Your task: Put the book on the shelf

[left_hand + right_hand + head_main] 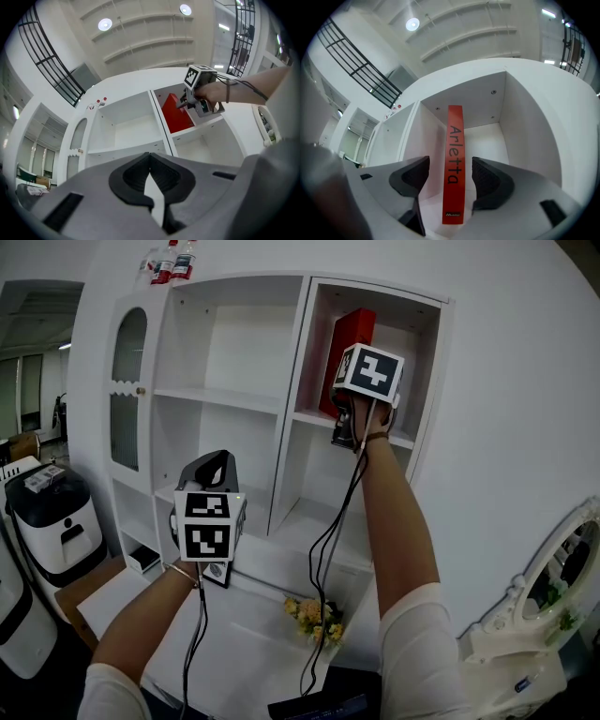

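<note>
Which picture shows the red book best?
The right gripper view: the book stands spine-on, filling the middle, between the open right tongs, untouched. The head view shows only its top part, behind those tongs. The left gripper view shows its red cover, small and far off.

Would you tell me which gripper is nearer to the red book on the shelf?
Right. The right gripper is at the red book, jaws open either side of its spine; the left gripper hangs shut, lower and leftward, well clear.
</note>
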Motion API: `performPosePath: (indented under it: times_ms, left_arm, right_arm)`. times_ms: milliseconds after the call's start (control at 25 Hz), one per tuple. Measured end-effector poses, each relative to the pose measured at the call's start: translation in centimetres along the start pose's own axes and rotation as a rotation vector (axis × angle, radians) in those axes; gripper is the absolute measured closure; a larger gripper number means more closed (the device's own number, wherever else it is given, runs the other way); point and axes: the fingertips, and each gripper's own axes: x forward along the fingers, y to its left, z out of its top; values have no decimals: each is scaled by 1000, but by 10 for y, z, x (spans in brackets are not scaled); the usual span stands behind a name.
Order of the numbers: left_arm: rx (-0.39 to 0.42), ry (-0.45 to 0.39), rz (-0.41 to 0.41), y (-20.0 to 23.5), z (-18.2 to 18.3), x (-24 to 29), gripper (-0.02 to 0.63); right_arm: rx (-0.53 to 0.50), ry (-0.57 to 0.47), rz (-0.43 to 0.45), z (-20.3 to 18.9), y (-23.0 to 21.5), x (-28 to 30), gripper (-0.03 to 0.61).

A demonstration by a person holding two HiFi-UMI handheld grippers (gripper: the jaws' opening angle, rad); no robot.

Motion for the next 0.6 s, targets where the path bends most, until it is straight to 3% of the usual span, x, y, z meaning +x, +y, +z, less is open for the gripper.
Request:
performPosePath:
  times_ms: [600]
  left_arm:
    - [-46,-17,-58,-7,-6,-83,606]
  right_arm:
    - [1,-65,-14,-22,11,-103,293]
